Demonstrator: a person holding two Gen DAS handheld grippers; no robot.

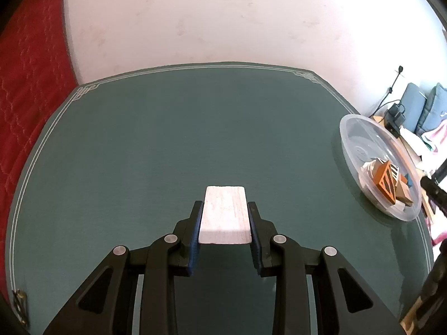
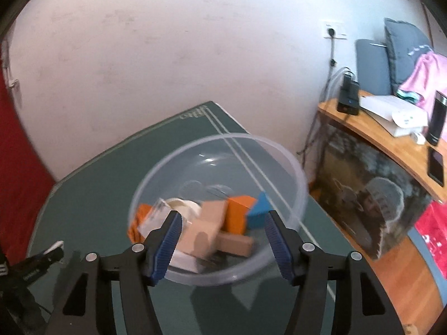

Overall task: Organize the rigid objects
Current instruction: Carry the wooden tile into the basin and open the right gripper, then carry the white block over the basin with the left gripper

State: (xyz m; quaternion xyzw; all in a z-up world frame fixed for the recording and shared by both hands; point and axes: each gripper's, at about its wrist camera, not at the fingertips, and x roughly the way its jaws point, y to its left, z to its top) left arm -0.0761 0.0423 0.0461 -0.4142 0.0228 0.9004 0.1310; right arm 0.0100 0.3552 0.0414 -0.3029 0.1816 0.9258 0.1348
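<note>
My left gripper (image 1: 225, 206) is shut on a pale white wooden block (image 1: 225, 212) and holds it over the green table mat (image 1: 167, 145). A clear plastic bowl (image 1: 360, 128) stands at the table's right edge with several blocks inside. In the right wrist view my right gripper (image 2: 222, 217) is open and empty just above the near side of that bowl (image 2: 290, 162). The bowl holds an orange block (image 2: 237, 212), a blue triangular block (image 2: 258, 209), tan wooden blocks (image 2: 206, 229) and a white tape roll (image 2: 185, 205).
A wooden side desk (image 2: 391, 145) with a charger, a white box, a dark cylinder and a phone stands right of the table. Red fabric (image 1: 25, 83) lies left of the table. A plain wall is behind it.
</note>
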